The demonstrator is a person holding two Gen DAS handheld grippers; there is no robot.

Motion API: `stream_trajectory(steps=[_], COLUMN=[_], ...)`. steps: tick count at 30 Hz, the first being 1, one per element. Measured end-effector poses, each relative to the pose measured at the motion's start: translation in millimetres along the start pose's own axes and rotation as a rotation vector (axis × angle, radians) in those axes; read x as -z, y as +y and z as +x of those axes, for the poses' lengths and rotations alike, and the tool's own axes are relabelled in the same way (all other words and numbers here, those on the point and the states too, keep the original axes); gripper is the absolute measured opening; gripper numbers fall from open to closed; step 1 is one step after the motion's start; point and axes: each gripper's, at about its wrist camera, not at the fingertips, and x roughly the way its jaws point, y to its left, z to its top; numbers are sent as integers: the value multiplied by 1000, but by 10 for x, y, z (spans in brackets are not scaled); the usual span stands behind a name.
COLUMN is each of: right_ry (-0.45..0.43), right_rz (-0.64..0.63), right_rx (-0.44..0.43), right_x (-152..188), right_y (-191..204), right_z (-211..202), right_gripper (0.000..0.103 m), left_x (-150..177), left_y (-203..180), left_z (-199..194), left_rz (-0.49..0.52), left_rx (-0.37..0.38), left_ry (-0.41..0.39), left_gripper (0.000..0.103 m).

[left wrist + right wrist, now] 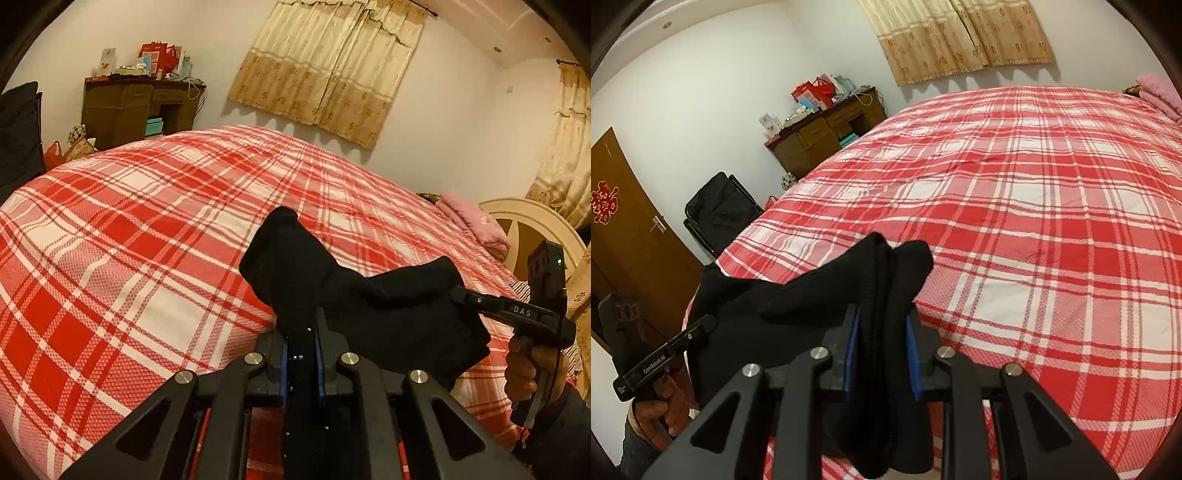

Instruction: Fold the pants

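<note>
Left wrist view: left claw (pixel 301 332) is clamped on the black knit fabric pants (pixel 369 295), which span sideways across to the right claw (pixel 456 291), also pinching them. They hang bunched between both, above the red-and-white plaid bedspread (pixel 147 240), so neither side's nearer.

Warm, fairly even indoor light fills both views, and the curtain (pixel 332 70) casts a scalloped shadow on the wall just below its hem. The black pants (pixel 882 295) show almost no detail. Fisheye distortion bulges the bed (pixel 1034 206), with dark vignetting at the corners.
</note>
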Motion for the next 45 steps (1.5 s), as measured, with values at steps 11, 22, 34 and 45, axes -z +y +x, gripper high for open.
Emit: stream_trajectory(steps=[11, 22, 34, 45], right_ry=[31, 84, 3, -159], right_rz=[18, 1, 130, 116], right_rx=[21, 126, 214, 259], right_x=[18, 71, 158, 477], right_y=[-104, -182, -564, -221], right_z=[195, 405, -26, -1289], right_gripper=[26, 35, 74, 93], left_x=[103, 205, 282, 267], left_y=[62, 127, 1, -496], left_z=[145, 248, -169, -885], left_rz=[16, 42, 70, 75], left_rx=[-40, -165, -311, -263], left_ry=[47, 58, 36, -91], left_gripper=[12, 61, 70, 73])
